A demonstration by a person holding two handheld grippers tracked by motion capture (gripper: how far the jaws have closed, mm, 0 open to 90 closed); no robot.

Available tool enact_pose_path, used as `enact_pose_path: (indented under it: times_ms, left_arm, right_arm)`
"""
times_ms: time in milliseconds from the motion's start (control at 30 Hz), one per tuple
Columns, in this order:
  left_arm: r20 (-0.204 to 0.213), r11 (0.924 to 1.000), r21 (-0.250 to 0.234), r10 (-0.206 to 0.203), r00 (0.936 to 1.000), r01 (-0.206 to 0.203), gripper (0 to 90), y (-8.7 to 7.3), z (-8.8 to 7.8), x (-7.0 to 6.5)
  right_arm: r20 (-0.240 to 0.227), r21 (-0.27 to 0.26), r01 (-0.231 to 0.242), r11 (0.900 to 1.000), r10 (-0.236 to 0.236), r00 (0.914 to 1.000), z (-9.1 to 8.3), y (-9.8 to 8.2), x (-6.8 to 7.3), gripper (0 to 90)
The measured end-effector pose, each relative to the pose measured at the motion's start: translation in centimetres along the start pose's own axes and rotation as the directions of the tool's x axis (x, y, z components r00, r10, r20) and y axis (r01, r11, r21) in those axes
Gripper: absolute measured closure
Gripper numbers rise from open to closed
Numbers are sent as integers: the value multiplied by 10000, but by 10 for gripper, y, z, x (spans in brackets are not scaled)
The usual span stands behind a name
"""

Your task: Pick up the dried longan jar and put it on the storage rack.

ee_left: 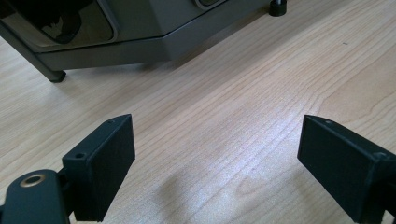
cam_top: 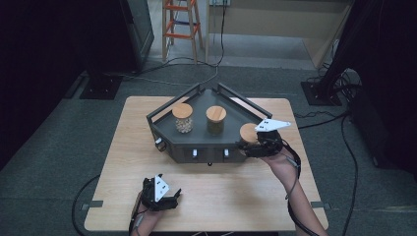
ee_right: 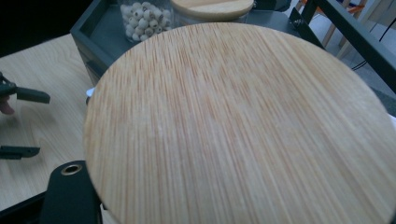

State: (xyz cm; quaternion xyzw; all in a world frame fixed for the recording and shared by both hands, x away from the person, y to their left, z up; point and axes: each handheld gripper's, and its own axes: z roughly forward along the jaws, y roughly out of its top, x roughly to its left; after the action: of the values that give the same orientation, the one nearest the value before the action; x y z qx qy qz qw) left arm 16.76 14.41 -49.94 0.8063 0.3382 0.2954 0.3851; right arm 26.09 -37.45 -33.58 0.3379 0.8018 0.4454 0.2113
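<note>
At the right corner of the grey tray (cam_top: 162, 129), the right claw (cam_top: 252, 143) sits at the jar with the wooden lid (ee_right: 243, 126); whether its jaws clamp it I cannot tell. Two more lidded jars (cam_top: 183, 118) stand farther back in the tray. Left claw (ee_left: 215, 163) rests low over the wooden surface (cam_top: 221, 196), jaws wide apart, holding nothing. Likely step: taking the near jar. Next move calls for a firm clamp, then a straight lift over the rail.

We see a pale wood surface (cam_top: 123, 162) on grey floor (cam_top: 49, 177). On it stands a dark tray (cam_top: 167, 129) on short feet, carrying 3 jars.
</note>
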Motion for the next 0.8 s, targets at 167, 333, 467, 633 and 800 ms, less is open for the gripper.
enact_pose_path:
  times_ms: [167,333,467,633,800]
  left_arm:
    - [-10,10000,-24,1,10000,-1,110,0,0,0]
    - [-8,10000,-4,-37,10000,37,110,0,0,0]
    - [5,10000,-15,-64,10000,64,110,0,0,0]
    - [5,10000,1,-43,10000,43,110,0,0,0]
    - [9,10000,-2,-52,10000,52,110,0,0,0]
  right_arm:
    - [143,-18,-49,10000,49,9999,4,6,-2,255]
    - [277,74,1,10000,-3,9996,8,13,-4,256]
    - [359,124,-59,9999,55,9993,12,16,-6,256]
    - [462,110,-168,9998,162,9988,17,17,-9,256]
    - [541,50,-305,9995,301,9981,21,15,-11,256]
